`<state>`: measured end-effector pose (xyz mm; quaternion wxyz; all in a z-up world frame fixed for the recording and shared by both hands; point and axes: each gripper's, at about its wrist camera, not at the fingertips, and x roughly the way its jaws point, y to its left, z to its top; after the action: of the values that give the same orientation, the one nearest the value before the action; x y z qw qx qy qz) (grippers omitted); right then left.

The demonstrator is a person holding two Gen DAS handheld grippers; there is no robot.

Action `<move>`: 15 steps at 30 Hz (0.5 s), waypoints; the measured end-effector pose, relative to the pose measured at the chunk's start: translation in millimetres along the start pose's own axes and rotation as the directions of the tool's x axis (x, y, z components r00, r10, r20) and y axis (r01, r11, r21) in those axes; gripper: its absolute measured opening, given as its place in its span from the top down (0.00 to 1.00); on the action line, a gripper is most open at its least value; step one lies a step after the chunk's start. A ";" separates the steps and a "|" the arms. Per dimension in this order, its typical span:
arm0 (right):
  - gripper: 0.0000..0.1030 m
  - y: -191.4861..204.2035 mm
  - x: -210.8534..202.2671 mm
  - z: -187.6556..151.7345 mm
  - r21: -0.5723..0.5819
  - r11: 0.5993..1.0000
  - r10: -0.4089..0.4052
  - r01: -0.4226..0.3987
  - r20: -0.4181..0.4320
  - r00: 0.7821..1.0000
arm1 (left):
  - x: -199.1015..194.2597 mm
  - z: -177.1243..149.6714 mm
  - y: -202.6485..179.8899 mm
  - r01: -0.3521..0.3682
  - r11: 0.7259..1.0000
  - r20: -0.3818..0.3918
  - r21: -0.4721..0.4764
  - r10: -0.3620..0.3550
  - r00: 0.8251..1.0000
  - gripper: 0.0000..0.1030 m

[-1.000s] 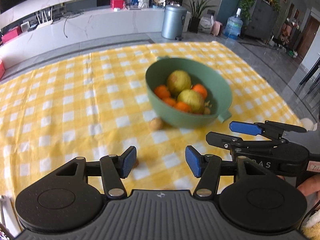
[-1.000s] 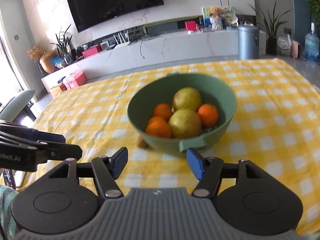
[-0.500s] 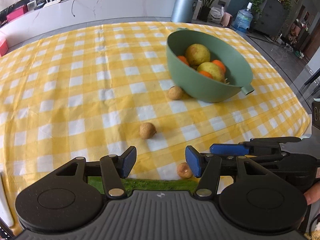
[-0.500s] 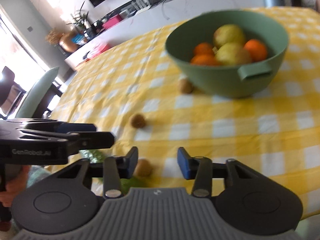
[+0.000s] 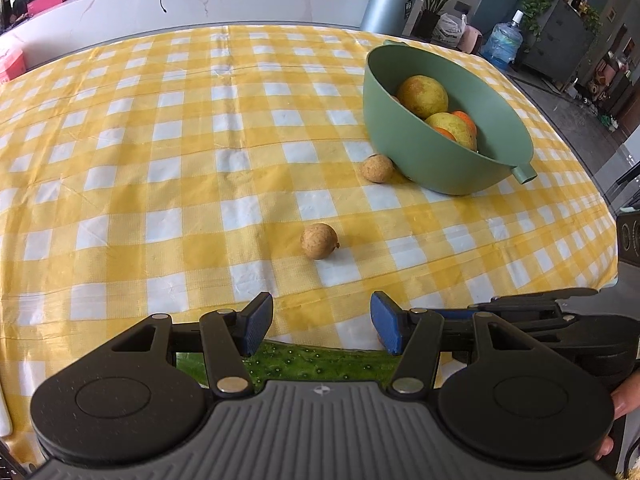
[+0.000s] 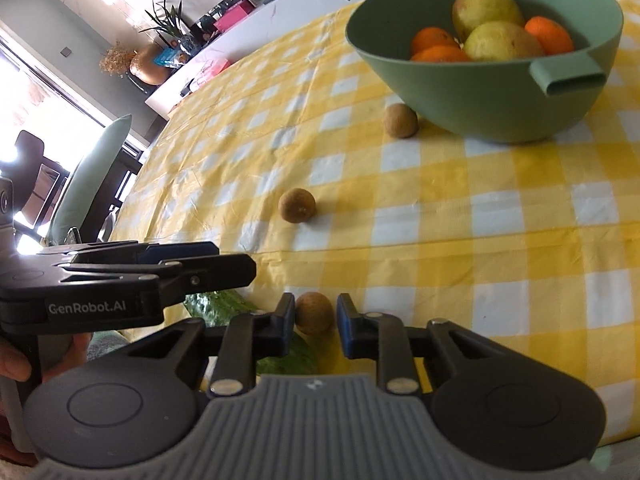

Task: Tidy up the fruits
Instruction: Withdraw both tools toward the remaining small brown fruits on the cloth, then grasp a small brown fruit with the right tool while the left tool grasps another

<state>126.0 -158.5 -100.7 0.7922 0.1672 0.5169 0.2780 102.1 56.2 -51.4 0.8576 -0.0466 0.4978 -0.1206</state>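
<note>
The left gripper is hovering low over the near edge of a yellow checked tablecloth, jaws spread wide and holding nothing. A green cucumber is lying under it, mostly hidden by the tool. Farther right, the right gripper is tilting over the same edge, its jaws bracketing a small brown fruit; whether the pads are touching it is unclear. Two more brown fruits are sitting on the cloth, the farther one just beside a green bowl holding pears and oranges, partly hidden by its wall.
</note>
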 end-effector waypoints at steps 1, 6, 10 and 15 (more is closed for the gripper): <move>0.81 -0.8 1.1 0.2 0.002 1.000 0.002 -0.002 -0.007 1.000 | 0.4 -0.1 0.4 0.000 1.000 0.000 -0.006 0.000 1.000 0.36; 0.83 1.5 3.8 0.0 -0.007 1.000 0.011 -0.011 -0.014 1.000 | 3.3 -0.2 2.0 0.000 1.000 -0.007 -0.018 0.000 1.000 0.36; 0.83 3.5 4.2 -0.1 -0.021 1.000 0.006 -0.006 -0.009 1.000 | 2.4 0.0 1.2 0.003 1.000 -0.002 -0.016 -0.003 1.000 0.36; 0.83 2.8 -3.3 2.8 -0.024 0.999 -0.029 0.030 0.041 0.999 | 3.0 1.1 1.9 0.005 1.000 0.005 -0.020 -0.005 1.000 0.36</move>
<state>126.8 -158.3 -95.6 0.8084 0.1554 0.4999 0.2691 104.8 57.3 -53.8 0.8580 -0.0564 0.4969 -0.1176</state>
